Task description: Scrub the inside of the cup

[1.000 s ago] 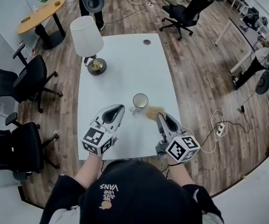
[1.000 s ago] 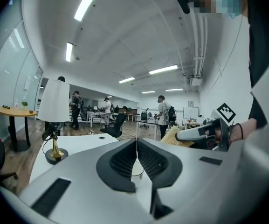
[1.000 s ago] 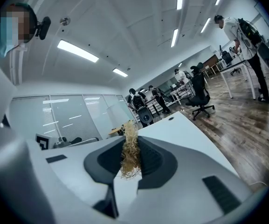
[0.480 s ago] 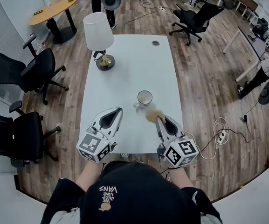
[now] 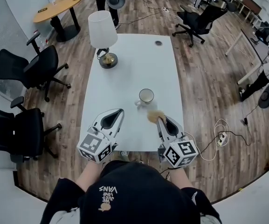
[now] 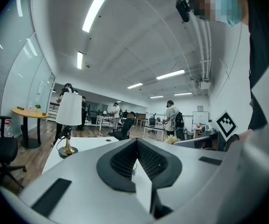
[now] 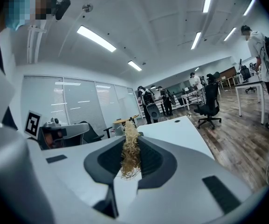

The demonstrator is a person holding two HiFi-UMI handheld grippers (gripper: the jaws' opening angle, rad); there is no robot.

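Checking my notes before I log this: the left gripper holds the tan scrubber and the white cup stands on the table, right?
No: the right gripper holds the tan scrubber, as the right gripper view shows; the left gripper is shut on nothing. The white cup does stand on the table.

Person from above: a black fabric cap (image 5: 133,188) with small pale lettering and a small tan emblem, and a black top (image 5: 64,195) whose sleeves leave the forearms bare. The left gripper (image 5: 120,111) and right gripper (image 5: 159,119) are pale grey moulded shells. Each has a dark teardrop-shaped recess, black finely ribbed pads (image 6: 122,161), dark rectangular insets on the housing, and a rear white cube (image 5: 93,146) bearing black-and-white square markers.
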